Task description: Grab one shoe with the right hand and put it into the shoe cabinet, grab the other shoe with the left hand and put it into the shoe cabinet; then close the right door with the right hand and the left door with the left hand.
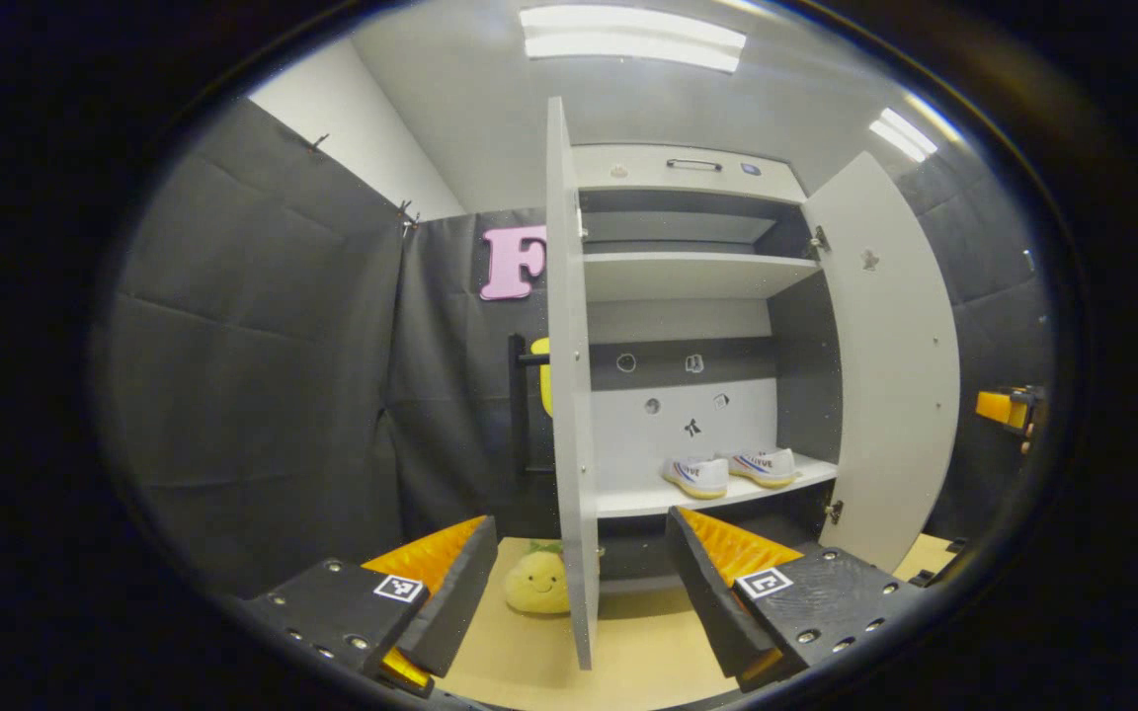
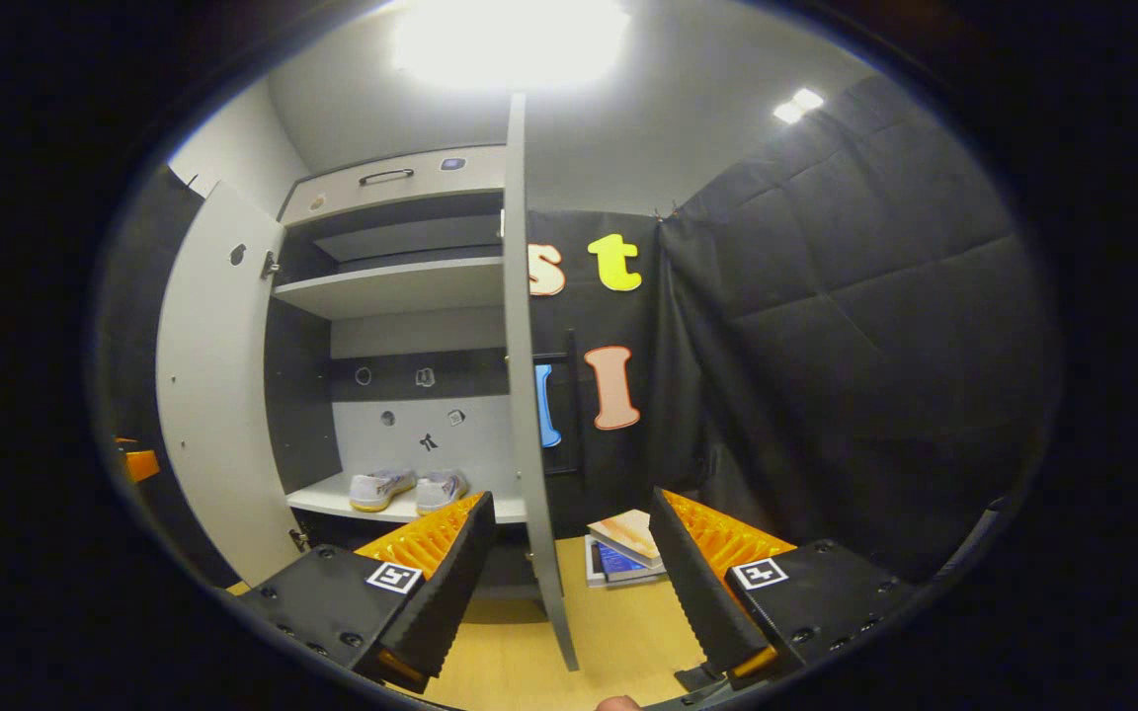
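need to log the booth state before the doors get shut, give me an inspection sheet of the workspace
surface: wooden floor in front of the cabinet.
job's things: both shoes side by side on the lower shelf; left door and right door both open.
clutter: yellow plush on the floor by the left door; books on the floor by the right door.
grippers: left gripper open, holding nothing, the left door's edge between its fingers; right gripper open, holding nothing, the right door's edge between its fingers.
cables: nothing seen.
surroundings: black cloth walls; ceiling lights on; upper shelf bare.
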A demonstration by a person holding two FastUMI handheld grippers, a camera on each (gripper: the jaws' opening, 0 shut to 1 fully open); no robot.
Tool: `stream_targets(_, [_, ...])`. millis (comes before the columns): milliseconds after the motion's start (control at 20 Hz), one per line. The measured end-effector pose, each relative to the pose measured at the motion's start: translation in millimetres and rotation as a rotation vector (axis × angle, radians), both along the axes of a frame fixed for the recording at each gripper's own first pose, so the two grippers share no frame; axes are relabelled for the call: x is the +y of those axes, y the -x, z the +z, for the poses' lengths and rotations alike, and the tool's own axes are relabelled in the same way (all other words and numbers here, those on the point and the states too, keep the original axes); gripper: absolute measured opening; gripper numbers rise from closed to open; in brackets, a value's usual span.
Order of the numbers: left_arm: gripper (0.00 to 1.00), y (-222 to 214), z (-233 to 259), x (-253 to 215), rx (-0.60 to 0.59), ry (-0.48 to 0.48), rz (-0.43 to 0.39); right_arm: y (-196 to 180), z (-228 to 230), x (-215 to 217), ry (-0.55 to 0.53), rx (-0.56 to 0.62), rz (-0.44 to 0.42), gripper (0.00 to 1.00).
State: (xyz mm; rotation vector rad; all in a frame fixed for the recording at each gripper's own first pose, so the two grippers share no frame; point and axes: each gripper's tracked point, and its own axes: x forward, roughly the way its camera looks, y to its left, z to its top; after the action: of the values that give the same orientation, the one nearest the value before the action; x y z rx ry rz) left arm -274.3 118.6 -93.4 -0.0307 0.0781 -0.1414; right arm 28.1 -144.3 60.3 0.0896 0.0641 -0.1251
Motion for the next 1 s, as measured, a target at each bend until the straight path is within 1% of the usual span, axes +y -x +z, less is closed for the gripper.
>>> stream_targets(50, [1.0,0,-1,1,0.001,-0.003,0.004,-5,4,-12,0.009,-0.007,-0.028,0.98])
stream_targets(250, [1.0,2,-1,13,-0.004,-0.015,0.035,-29,13,-43,0.037,-0.015,-0.144,0.98])
stream_targets(300, [0.98,1,-2,17,0.0,-0.012,0.044,-34,13,-49,0.041,-0.014,-0.169,0.98])
stream_targets(350, [0.98,1,-3,22,0.006,-0.011,0.055,-40,15,-54,0.048,-0.014,-0.188,0.98])
stream_targets(400, [1.0,3,-3,27,0.01,-0.008,0.066,-45,14,-58,0.055,-0.011,-0.204,0.98])
stream_targets(450, [0.98,3,-4,32,0.013,-0.006,0.079,-50,13,-60,0.065,-0.006,-0.217,0.98])
stream_targets(500, [1.0,5,-4,36,0.014,-0.005,0.09,-54,12,-62,0.073,-0.002,-0.228,0.98])
stream_targets(750, [1.0,8,-4,53,0.018,-0.024,0.134,-71,6,-58,0.069,0.014,-0.226,0.98])
stream_targets(800, [1.0,9,-3,53,0.018,-0.024,0.137,-72,5,-55,0.071,0.019,-0.218,0.98])
stream_targets(900, [1.0,10,-5,58,0.024,-0.022,0.148,-76,3,-53,0.097,0.023,-0.23,0.97])
stream_targets(1000, [1.0,11,-6,65,0.027,-0.021,0.158,-76,5,-48,0.096,0.019,-0.224,0.97])
